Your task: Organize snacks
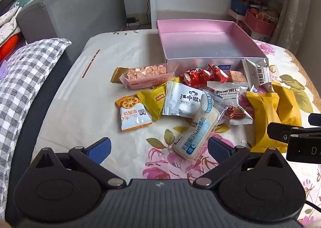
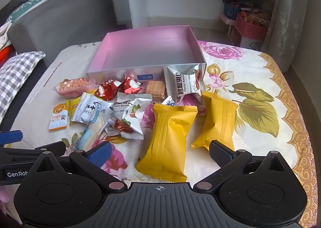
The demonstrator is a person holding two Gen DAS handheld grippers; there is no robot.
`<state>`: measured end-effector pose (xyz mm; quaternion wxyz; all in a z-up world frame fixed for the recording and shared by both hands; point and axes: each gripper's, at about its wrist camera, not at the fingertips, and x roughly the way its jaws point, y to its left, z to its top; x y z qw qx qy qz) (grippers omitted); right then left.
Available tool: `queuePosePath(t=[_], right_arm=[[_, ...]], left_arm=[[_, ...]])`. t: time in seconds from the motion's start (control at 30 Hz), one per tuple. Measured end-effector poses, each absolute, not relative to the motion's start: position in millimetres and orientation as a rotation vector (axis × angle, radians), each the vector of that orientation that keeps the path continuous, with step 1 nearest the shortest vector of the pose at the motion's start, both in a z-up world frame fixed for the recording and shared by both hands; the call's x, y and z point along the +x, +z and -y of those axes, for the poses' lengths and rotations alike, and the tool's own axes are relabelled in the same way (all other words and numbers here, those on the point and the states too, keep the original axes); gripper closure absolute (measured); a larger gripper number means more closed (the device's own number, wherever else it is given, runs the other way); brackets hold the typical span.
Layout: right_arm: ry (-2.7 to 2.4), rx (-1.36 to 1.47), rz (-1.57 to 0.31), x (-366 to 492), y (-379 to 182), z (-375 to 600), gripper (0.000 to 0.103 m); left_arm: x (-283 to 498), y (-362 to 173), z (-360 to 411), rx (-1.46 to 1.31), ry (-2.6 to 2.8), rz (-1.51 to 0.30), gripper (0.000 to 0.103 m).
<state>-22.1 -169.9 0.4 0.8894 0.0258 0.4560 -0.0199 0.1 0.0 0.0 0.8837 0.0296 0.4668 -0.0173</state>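
Snacks (image 2: 128,107) beside pink box (image 2: 148,51)

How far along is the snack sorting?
Done: nothing; the pink box is empty. In hand: nothing; left claw and right claw are both open, hovering over the pile. Left: every snack, including the two yellow packets, red candies and pecan packs.

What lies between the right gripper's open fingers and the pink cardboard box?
In the right wrist view, two yellow foil packets, then a white pecan packet leaning against the box.
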Motion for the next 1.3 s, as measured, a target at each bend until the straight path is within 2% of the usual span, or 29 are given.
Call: queuePosePath(t=[1.3], right_arm=[[-0.046,0.047,-0.952,-23.0,-2.4,170.5,0.000]], left_arm=[[-0.1,-1.9,2.1,0.062,-0.038,-0.981,0.000]])
